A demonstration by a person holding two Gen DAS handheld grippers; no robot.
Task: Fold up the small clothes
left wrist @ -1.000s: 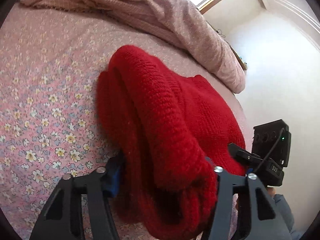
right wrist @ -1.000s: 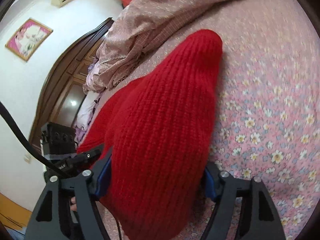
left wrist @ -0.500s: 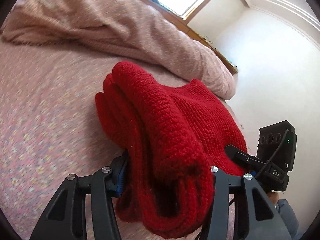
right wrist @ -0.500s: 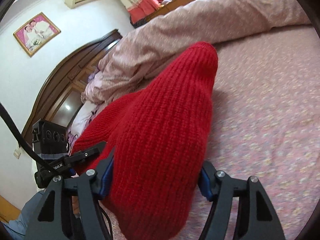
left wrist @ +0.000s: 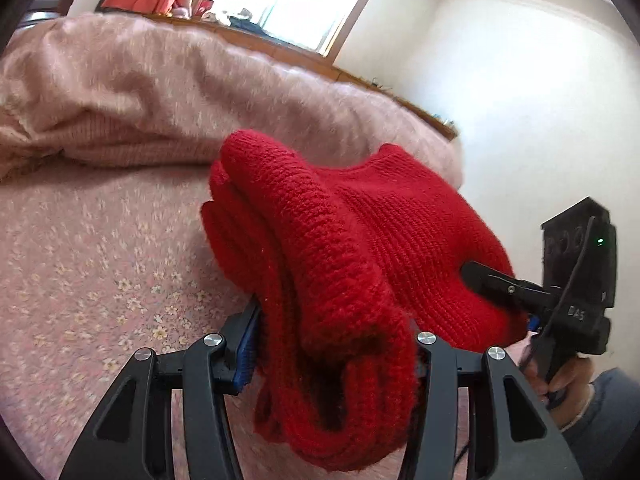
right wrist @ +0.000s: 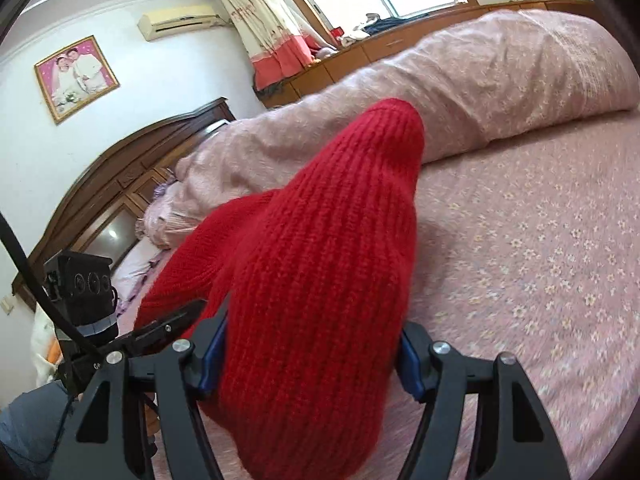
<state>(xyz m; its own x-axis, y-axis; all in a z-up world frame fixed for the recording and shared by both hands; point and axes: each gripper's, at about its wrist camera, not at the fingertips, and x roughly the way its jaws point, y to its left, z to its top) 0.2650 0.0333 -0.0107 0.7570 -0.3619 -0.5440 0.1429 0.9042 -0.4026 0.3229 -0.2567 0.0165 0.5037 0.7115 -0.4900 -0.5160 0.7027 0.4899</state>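
Observation:
A red knitted garment [left wrist: 360, 248] is bunched in thick folds and held up above the bed. My left gripper [left wrist: 334, 350] is shut on one end of it, the folds filling the space between the blue pads. My right gripper [right wrist: 310, 354] is shut on the other end of the same red garment [right wrist: 320, 264], which bulges up and hides the space ahead. The right gripper also shows in the left wrist view [left wrist: 532, 300] at the right, and the left gripper in the right wrist view [right wrist: 132, 340] at the left.
A pink floral bedsheet [right wrist: 540, 280] lies below. A rolled pink quilt [left wrist: 160, 104] runs along the far side of the bed. A wooden headboard [right wrist: 120, 184], a window ledge [right wrist: 400, 40] and white walls lie behind.
Both grippers have lifted the red garment higher and tilted up; more of the quilt, window and walls is in view, and the bedsheet lies farther below.

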